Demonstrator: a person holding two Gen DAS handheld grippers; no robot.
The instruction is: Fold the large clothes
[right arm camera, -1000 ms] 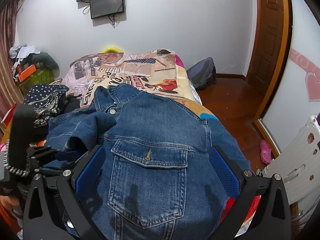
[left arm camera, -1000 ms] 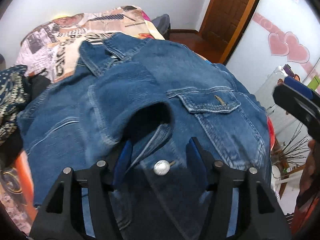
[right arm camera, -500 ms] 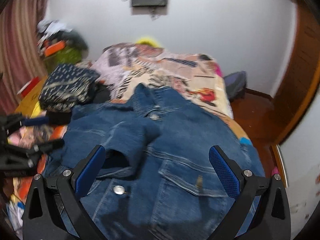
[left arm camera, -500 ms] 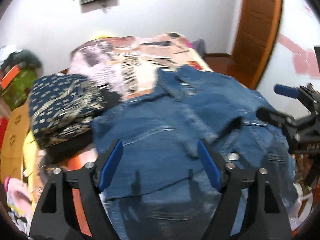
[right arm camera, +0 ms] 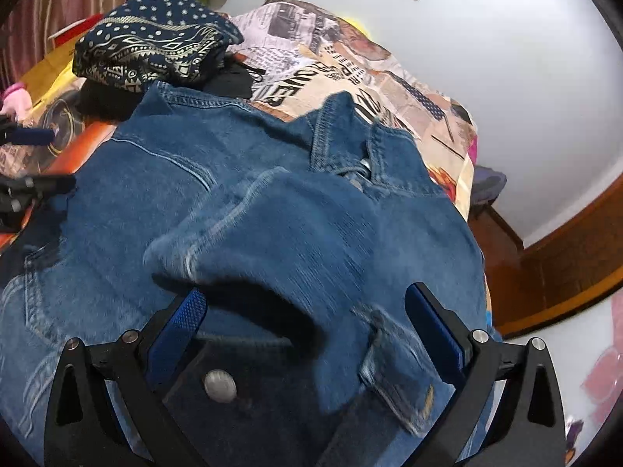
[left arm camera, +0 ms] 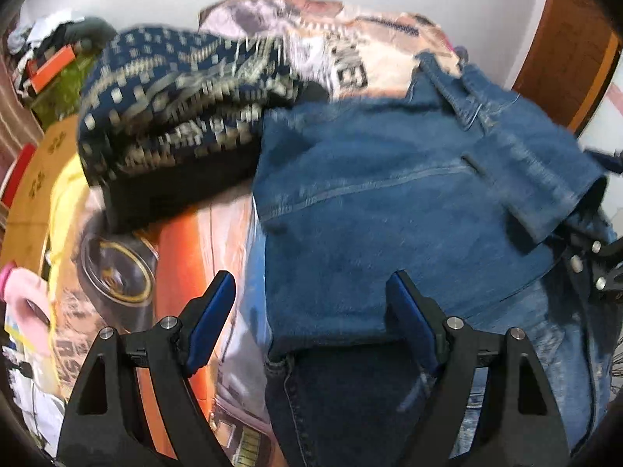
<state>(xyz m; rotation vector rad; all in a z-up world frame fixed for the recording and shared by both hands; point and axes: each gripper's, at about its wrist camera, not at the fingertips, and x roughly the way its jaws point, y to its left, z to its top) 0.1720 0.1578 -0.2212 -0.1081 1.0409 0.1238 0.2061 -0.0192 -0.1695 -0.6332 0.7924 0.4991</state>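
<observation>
A blue denim jacket [left arm camera: 397, 210] lies front up on the bed, with one sleeve folded across its chest [right arm camera: 280, 233]. Its collar [right arm camera: 350, 132] points toward the far wall. My left gripper [left arm camera: 311, 315] is open and empty, hovering over the jacket's left edge. My right gripper [right arm camera: 307, 327] is open and empty, over the folded sleeve's cuff and a metal button [right arm camera: 220, 385]. The right gripper shows at the right edge of the left wrist view [left arm camera: 599, 260]. The left gripper shows at the left edge of the right wrist view [right arm camera: 27, 190].
The bed has a printed collage cover [right arm camera: 311, 62]. A stack of folded clothes with a navy patterned piece on top [left arm camera: 183, 89] sits left of the jacket. Clutter [left arm camera: 50, 66] stands by the left wall. A wooden door [left arm camera: 572, 39] is at right.
My left gripper let go of the sleeve, opened and swung left to the jacket's left edge. My right gripper moved left over the folded sleeve. The sleeve now rests across the chest.
</observation>
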